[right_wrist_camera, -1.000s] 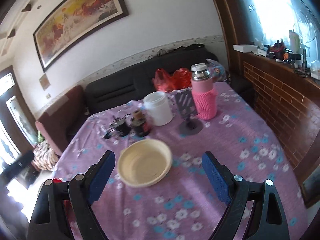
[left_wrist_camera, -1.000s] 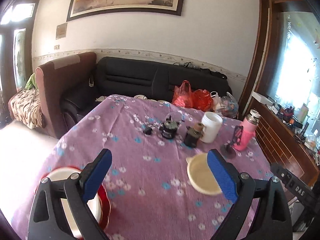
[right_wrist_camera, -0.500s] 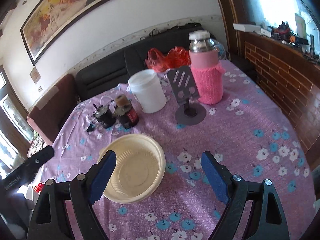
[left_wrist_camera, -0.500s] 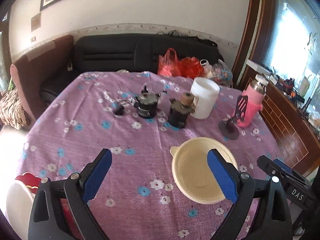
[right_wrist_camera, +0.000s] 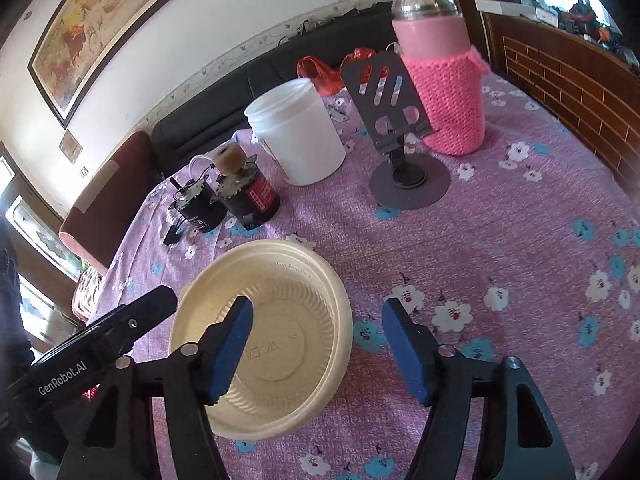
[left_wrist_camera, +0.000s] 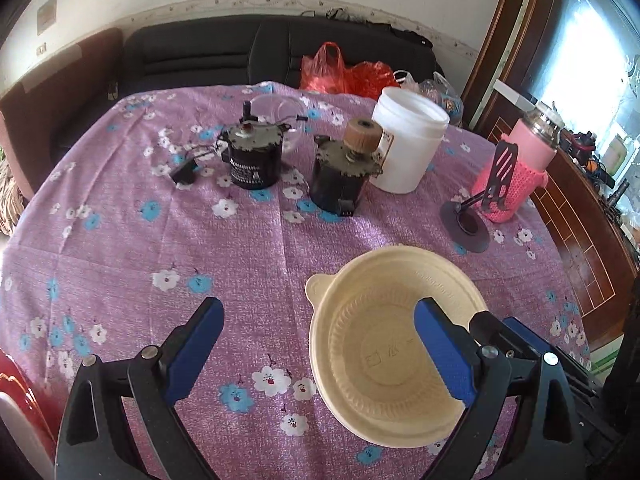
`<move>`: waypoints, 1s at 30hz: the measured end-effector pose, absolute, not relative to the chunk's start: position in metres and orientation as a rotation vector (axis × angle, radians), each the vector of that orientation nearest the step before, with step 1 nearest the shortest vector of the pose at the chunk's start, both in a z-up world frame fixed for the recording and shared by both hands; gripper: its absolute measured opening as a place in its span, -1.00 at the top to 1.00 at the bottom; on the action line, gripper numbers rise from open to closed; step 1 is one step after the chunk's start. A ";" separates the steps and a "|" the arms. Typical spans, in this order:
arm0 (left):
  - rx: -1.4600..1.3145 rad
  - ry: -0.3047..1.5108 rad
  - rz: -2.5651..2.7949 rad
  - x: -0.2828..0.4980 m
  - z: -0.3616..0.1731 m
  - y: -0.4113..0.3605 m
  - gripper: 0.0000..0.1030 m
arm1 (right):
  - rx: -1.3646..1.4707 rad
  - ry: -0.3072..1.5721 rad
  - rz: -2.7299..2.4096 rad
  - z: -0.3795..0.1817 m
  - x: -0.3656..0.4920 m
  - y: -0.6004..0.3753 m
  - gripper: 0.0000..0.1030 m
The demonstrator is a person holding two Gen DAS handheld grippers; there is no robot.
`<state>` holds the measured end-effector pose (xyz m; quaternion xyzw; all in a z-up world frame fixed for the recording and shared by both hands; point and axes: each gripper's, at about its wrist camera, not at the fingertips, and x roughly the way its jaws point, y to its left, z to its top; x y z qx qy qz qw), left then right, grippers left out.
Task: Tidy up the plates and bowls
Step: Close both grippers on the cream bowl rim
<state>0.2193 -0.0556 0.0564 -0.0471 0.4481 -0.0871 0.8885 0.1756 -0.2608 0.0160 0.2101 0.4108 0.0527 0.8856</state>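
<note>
A cream plastic bowl [left_wrist_camera: 384,360] [right_wrist_camera: 280,320] sits upright on the purple flowered tablecloth [left_wrist_camera: 240,264]. My left gripper [left_wrist_camera: 320,348] is open; its right finger hangs over the bowl's inside and its left finger over the cloth. My right gripper [right_wrist_camera: 320,348] straddles the bowl's right rim, with its left finger inside the bowl and its right finger outside. Its jaws are closing and the pads do not press on the rim. A red-rimmed dish [left_wrist_camera: 16,392] with something white in it shows at the left wrist view's bottom left corner.
Behind the bowl stand two black motors [left_wrist_camera: 252,160] [left_wrist_camera: 344,176], a white jar [left_wrist_camera: 408,144], a phone stand [right_wrist_camera: 400,152] and a pink-sleeved flask [right_wrist_camera: 444,92]. A clear bowl [left_wrist_camera: 280,108] sits farther back. A dark sofa and red bags lie beyond the table.
Both grippers have come down and in toward the cream bowl, which now sits between their fingers. The right gripper's jaws have narrowed. The red dish has slid to the left view's edge.
</note>
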 end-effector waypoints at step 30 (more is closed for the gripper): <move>-0.058 1.042 -0.254 0.241 0.003 -0.075 0.55 | 0.428 0.946 0.168 -0.021 0.188 -0.256 0.46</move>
